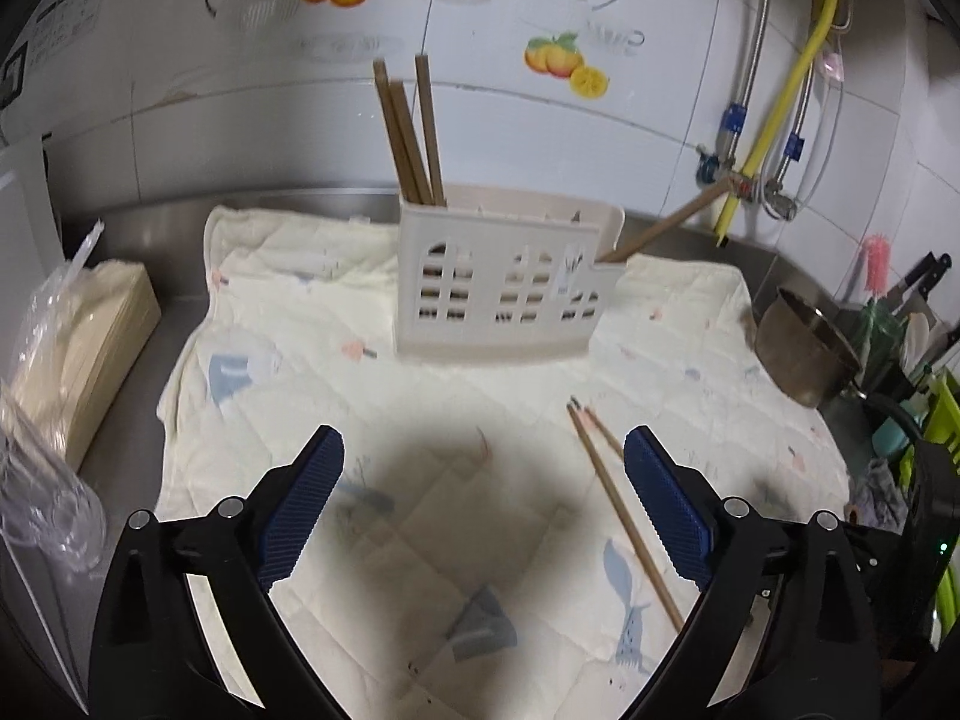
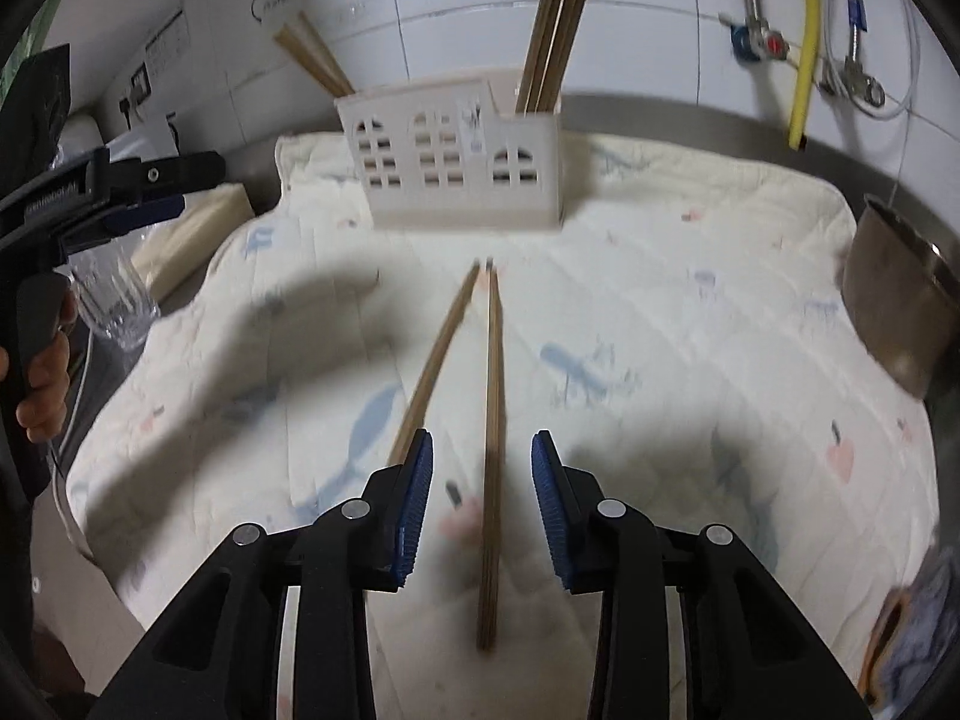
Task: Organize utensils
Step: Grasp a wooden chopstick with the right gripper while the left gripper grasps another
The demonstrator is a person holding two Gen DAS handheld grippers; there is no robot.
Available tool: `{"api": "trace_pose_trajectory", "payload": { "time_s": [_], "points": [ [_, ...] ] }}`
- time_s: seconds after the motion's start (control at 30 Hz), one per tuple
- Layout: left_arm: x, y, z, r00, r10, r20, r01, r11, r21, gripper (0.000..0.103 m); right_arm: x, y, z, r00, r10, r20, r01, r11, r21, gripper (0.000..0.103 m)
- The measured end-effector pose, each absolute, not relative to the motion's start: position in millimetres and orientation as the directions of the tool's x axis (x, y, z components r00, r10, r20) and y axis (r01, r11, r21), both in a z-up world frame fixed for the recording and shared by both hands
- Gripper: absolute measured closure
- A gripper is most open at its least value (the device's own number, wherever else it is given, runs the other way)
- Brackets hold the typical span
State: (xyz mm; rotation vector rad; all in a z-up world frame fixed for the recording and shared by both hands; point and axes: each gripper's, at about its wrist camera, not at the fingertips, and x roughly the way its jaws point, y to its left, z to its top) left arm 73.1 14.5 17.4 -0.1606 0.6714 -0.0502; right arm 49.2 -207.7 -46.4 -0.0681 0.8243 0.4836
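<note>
A white utensil holder (image 1: 504, 288) (image 2: 456, 162) with window cut-outs stands on a pale quilted cloth (image 1: 300, 312). Brown chopsticks (image 1: 414, 132) stand upright in its left compartment, and more chopsticks (image 2: 555, 36) fill the right one. Two loose chopsticks (image 1: 618, 498) lie on the cloth. My left gripper (image 1: 485, 438) is open wide with nothing between its fingers; the loose pair lies just left of its right finger. My right gripper (image 2: 482, 441) is open above the cloth. One loose chopstick (image 2: 493, 420) runs between its pads without touching them. The other chopstick (image 2: 438, 360) passes under its left finger.
A metal pot (image 1: 804, 348) (image 2: 900, 312) sits at the cloth's right edge, with knives and a green rack (image 1: 942, 414) beyond. A clear glass (image 2: 114, 300) and a tan pack (image 1: 102, 330) stand left. A hand (image 2: 42, 384) holds the left gripper. A tiled wall with pipes (image 1: 774, 120) is behind.
</note>
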Motion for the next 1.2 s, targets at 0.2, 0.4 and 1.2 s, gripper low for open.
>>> {"api": "trace_pose_trajectory", "payload": {
  "time_s": [0.2, 0.4, 1.2],
  "points": [
    [65, 12, 2, 0.760, -0.098, -0.642, -0.018, 0.985, -0.171, 0.009, 47, -209, -64, 0.544, 0.387, -0.745, -0.433, 0.890, 0.146, 0.082],
    [61, 7, -9, 0.743, -0.105, -0.661, -0.016, 0.985, -0.174, 0.009, 49, -209, -70, 0.536, 0.383, -0.752, -0.422, 0.893, 0.154, 0.087],
    [43, -54, -57, 0.626, -0.237, -0.743, 0.095, 0.969, -0.229, 0.029, 36, -227, -53, 0.610, 0.372, -0.700, -0.401, 0.906, 0.132, 0.096]
  ]
}}
